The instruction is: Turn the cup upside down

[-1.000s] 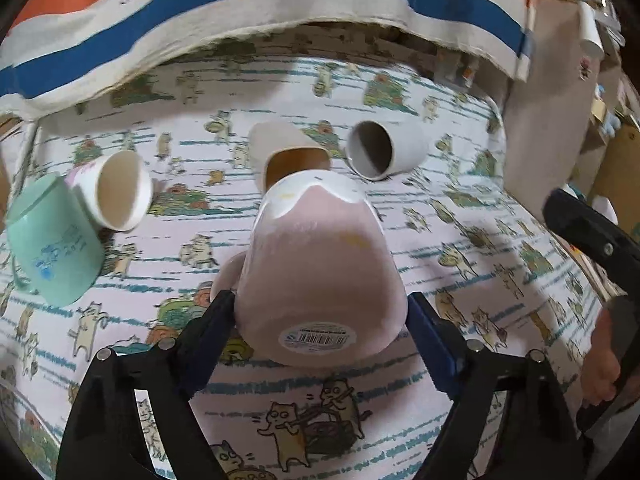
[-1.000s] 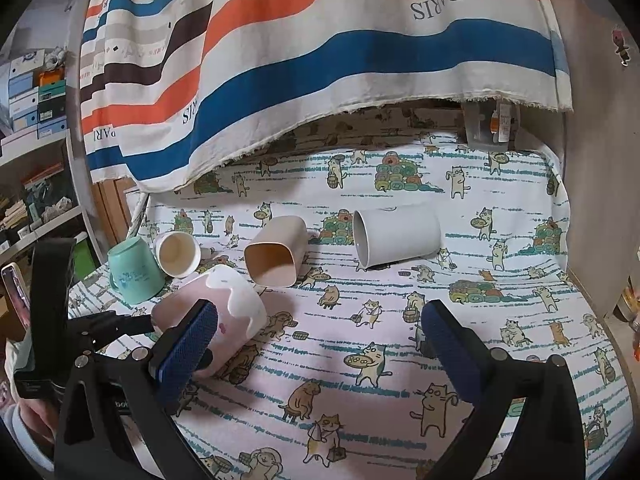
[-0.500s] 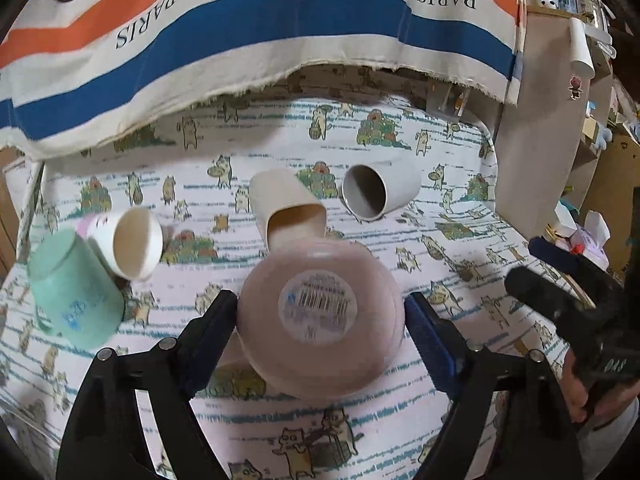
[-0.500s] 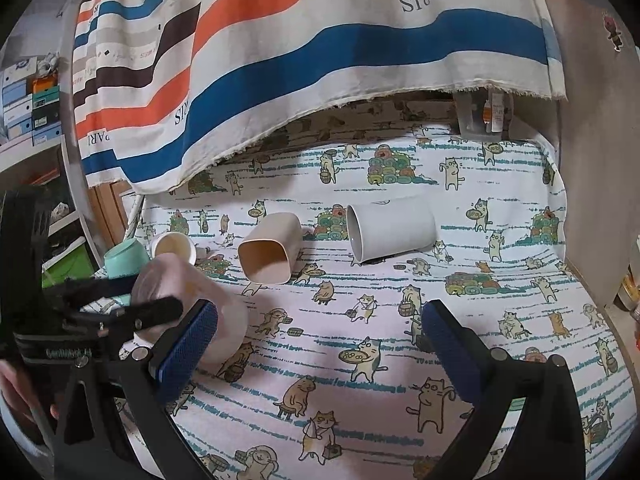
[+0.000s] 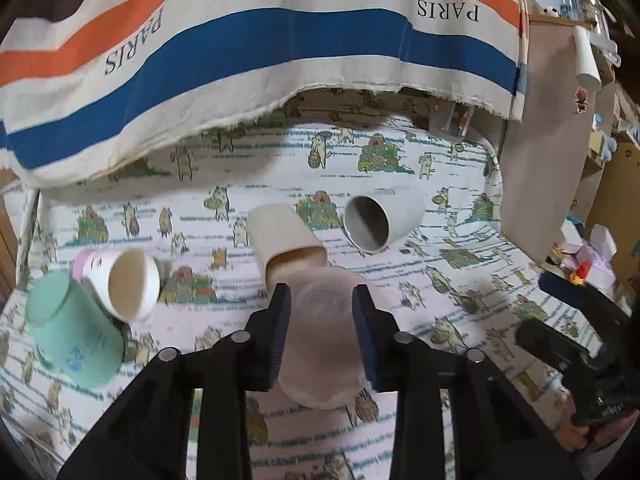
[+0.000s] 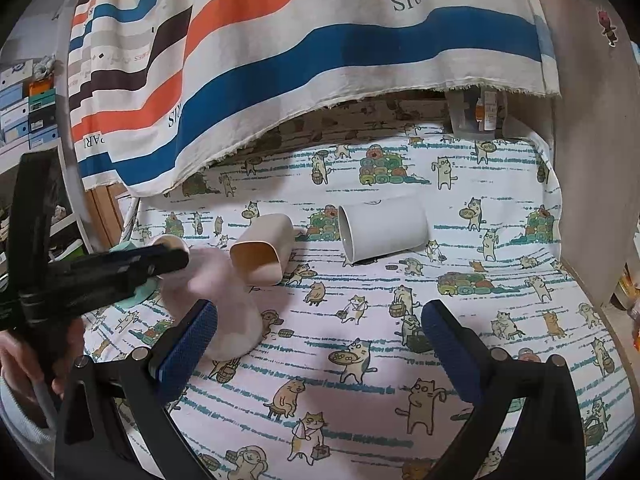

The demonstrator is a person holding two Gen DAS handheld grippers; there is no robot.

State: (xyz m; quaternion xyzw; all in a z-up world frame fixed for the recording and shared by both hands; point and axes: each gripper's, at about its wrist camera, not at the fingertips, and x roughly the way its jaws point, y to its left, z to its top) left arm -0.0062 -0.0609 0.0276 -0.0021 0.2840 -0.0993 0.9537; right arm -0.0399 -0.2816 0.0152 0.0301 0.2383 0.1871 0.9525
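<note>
Above the cat-print tablecloth (image 6: 360, 400) on the desk, we see our left claw (image 5: 319, 312) pinching the blurred, pale pink ceramic cup (image 5: 324, 344), while our right claw (image 6: 320, 340) hovers wide apart.

You can read "PARIS" printed upside down on the striped cloth (image 5: 248, 60) hanging at the far side, twice in your left view and again in your right view (image 6: 304, 52). The mint cup's (image 5: 72, 336) blue print stays illegible.
</note>
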